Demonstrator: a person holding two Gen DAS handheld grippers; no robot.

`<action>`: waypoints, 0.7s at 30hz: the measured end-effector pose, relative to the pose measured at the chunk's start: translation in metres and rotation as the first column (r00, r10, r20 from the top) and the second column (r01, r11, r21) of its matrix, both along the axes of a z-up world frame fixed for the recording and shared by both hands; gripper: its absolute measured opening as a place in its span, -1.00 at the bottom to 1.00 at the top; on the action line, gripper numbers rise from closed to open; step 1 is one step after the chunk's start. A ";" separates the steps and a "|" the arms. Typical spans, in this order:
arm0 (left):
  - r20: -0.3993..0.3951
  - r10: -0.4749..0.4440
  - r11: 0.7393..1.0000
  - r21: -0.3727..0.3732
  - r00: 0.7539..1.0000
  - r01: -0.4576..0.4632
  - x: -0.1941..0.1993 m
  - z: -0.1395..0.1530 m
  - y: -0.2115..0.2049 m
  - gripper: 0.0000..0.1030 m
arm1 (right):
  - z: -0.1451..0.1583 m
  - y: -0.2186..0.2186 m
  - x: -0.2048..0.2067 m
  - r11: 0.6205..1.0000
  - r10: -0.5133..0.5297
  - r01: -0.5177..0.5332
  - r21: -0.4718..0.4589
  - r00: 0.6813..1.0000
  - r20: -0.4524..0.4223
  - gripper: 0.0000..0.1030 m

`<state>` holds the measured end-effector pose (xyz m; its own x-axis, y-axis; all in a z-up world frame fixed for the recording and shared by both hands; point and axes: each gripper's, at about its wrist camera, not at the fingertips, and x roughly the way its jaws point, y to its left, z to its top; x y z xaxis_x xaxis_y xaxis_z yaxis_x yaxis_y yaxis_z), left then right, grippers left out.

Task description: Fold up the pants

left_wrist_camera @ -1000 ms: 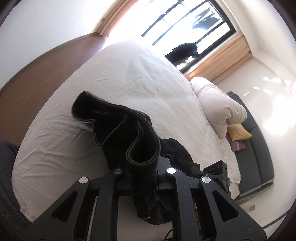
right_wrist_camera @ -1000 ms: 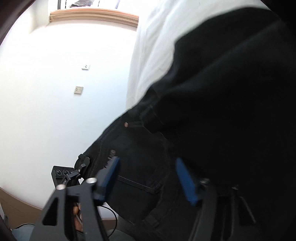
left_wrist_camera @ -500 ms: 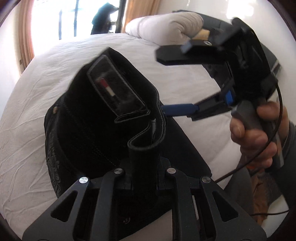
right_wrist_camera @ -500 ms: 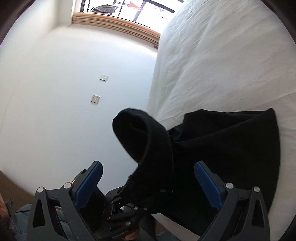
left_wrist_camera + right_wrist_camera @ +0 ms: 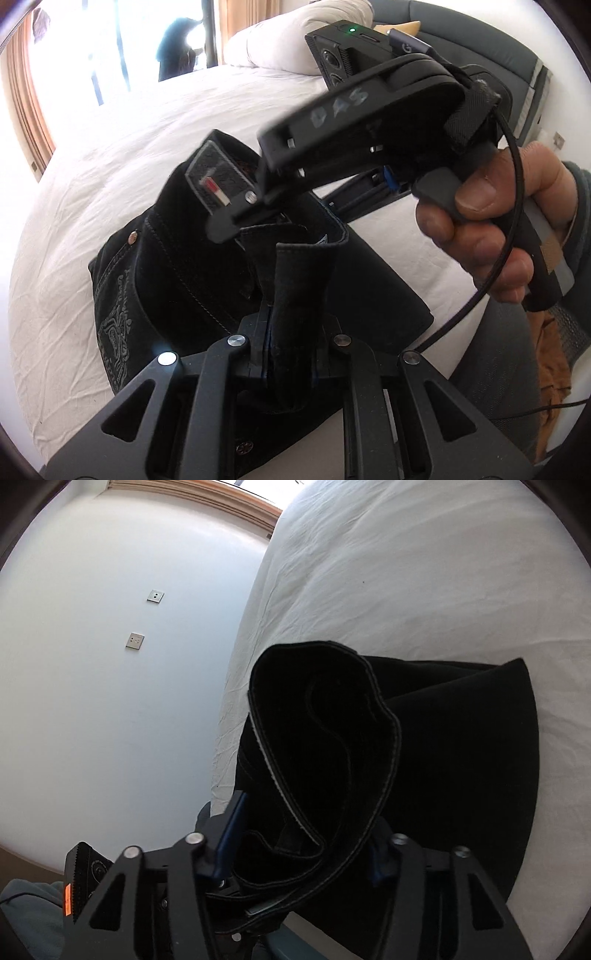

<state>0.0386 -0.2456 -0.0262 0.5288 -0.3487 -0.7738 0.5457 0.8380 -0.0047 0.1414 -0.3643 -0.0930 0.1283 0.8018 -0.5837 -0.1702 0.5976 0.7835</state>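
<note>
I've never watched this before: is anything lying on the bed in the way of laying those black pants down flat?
Nothing visible does. The white bed around the black pants looks bare. The left gripper pinches a fold; the right gripper is closing around the cuffs.

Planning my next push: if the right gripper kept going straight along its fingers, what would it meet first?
The pants: a bunched hem fold already sits between the closing jaws of the right gripper, filling the line ahead. Beyond lies the bed; depth is unclear.

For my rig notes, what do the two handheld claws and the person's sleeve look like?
Both claws are matte black frames with silver screws. The right claw has blue pads, a handwritten mark, a green light and a black cable. The left claw looks alike. The sleeve is grey.
</note>
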 end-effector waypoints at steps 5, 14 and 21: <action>0.023 -0.038 0.999 0.019 0.999 0.037 -0.003 0.000 -0.023 -0.76 | 0.006 -0.021 -0.003 1.000 -0.023 0.024 -0.017 0.999 0.036 -0.52; -0.011 -0.086 0.993 0.077 0.996 0.087 0.006 -0.021 -0.064 -0.76 | -0.022 -0.054 0.001 0.998 -0.059 0.059 -0.022 0.998 0.009 -0.56; -0.050 -0.121 0.983 0.133 0.991 0.126 0.011 -0.042 -0.084 -0.73 | -0.049 -0.068 0.002 0.996 -0.086 0.085 -0.005 0.995 -0.050 -0.51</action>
<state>0.0491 -0.3294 -0.0678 0.4545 -0.2993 -0.8390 0.6467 0.7586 0.0797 0.1439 -0.4325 -0.1418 0.1665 0.7873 -0.5937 -0.0786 0.6108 0.7879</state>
